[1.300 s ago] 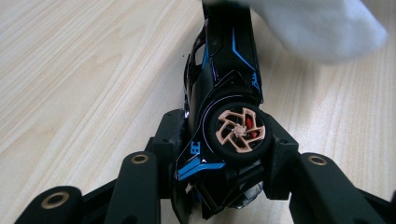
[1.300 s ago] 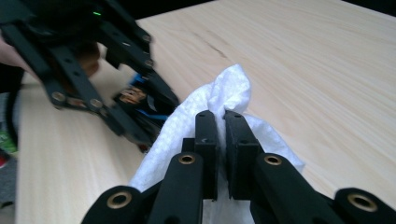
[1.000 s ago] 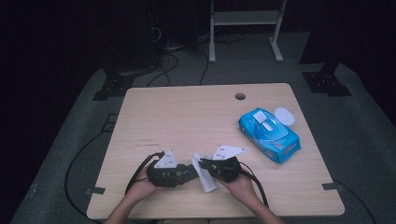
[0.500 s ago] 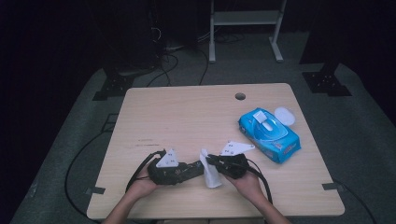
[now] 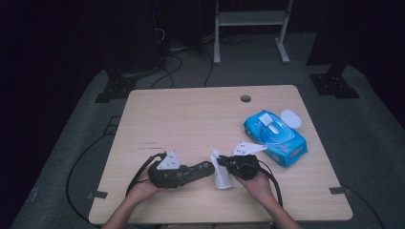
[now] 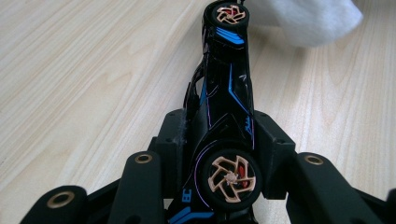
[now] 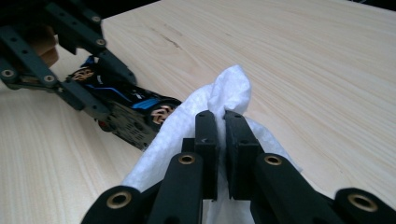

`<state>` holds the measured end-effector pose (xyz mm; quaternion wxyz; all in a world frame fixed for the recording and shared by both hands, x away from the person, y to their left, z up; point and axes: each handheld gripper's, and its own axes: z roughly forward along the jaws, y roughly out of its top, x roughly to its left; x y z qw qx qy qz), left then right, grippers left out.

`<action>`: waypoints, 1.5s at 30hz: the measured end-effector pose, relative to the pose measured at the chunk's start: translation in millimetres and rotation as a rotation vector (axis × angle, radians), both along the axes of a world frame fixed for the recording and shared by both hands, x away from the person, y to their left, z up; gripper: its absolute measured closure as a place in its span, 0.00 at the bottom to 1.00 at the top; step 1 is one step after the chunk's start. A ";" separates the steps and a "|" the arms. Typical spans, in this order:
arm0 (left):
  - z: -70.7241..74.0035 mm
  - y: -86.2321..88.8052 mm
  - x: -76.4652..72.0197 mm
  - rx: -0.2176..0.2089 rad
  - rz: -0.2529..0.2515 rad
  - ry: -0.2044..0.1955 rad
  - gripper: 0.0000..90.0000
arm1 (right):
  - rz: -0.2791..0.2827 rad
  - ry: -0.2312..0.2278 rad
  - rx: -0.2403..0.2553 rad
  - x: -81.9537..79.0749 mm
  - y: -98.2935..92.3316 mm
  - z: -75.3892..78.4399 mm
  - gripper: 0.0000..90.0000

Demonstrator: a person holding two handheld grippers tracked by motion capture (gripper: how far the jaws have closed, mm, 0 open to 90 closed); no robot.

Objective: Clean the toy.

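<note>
Right tongs (image 5: 224, 164) shifted sideways with wipe (image 5: 221, 177), away from left tongs (image 5: 203, 169), since earlier frame. Left tongs, just closing a little, clamped toy car (image 6: 227, 116) held on its side, nose toward wipe. Right tongs pinched wipe, pads nearly together. Step: wiping car. Next move likely called for bringing wipe back against car's front wheel (image 7: 161, 113). Wipe pack (image 5: 274, 138) well beyond right tongs on bench (image 5: 191, 119).

Before us: one light wooden counter (image 5: 191, 119), with a round hole (image 5: 245, 98) near its far edge. We see grey carpet floor (image 5: 377, 157) beneath, black cables (image 5: 176, 62) trailing across it. We note a white metal frame (image 5: 250, 19) behind, dark stand bases (image 5: 334, 83) at both sides; the surroundings lie in darkness.
</note>
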<state>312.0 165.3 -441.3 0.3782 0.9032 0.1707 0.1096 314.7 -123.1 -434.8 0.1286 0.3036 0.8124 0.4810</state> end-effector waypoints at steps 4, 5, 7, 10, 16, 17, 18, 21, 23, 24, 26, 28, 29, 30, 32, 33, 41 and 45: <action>3.3 -5.0 1.9 -0.006 0.002 0.015 0.64 | 0.014 -0.009 -0.009 -1.6 3.5 1.4 0.93; 5.5 -8.4 2.7 -0.002 -0.004 0.014 0.64 | 0.013 -0.007 -0.007 -1.8 2.5 1.7 0.93; 8.5 -14.4 4.8 0.007 -0.012 0.015 0.62 | 0.009 -0.005 0.004 -1.6 -1.1 2.5 0.93; 12.8 -26.2 9.7 0.038 -0.019 0.022 0.61 | 0.003 0.000 0.006 -2.2 -5.6 3.5 0.93; 11.4 -48.1 17.3 0.111 -0.027 0.049 0.59 | -0.004 0.008 0.014 -3.8 -12.9 0.2 0.93; 10.6 -50.9 18.2 0.129 -0.025 0.049 0.59 | -0.003 0.015 0.015 -3.6 -13.3 -1.3 0.93; 10.3 -53.1 19.4 0.156 -0.028 0.041 0.61 | -0.003 0.017 0.011 -3.4 -13.7 -2.1 0.93; 11.1 -54.7 21.8 0.168 -0.047 0.043 0.65 | -0.006 0.020 0.019 -2.8 -14.3 -2.6 0.93; 11.1 -54.2 22.7 0.166 -0.050 0.047 0.65 | -0.007 0.016 0.023 -2.5 -14.9 -2.4 0.93; 11.2 -53.3 22.8 0.167 -0.052 0.045 0.65 | -0.009 0.019 0.025 -2.3 -15.2 -2.5 0.93; 11.4 -49.2 23.1 0.167 -0.049 0.045 0.65 | -0.008 0.020 0.029 -2.2 -15.4 -2.7 0.93; 11.4 -46.3 23.3 0.165 -0.038 0.050 0.65 | -0.008 0.025 0.033 -1.9 -15.5 -2.9 0.93; 11.4 -45.7 23.5 0.166 -0.036 0.051 0.65 | -0.009 0.027 0.035 -1.7 -15.4 -3.0 0.93; 11.4 -45.9 23.7 0.165 -0.033 0.055 0.65 | -0.009 0.028 0.038 -1.3 -15.4 -3.2 0.93; 12.0 -48.1 24.6 0.172 -0.031 0.063 0.64 | -0.009 0.031 0.044 0.0 -15.1 -3.8 0.93; 12.2 -49.6 25.4 0.181 -0.032 0.063 0.64 | -0.009 0.033 0.045 0.2 -15.0 -3.9 0.93; 7.2 -62.7 26.2 0.270 -0.020 0.079 0.59 | -0.006 0.040 0.048 0.0 -14.0 -5.6 0.93; 7.8 -65.0 24.4 0.277 -0.029 0.060 0.64 | -0.003 0.046 0.053 0.5 -14.0 -6.3 0.93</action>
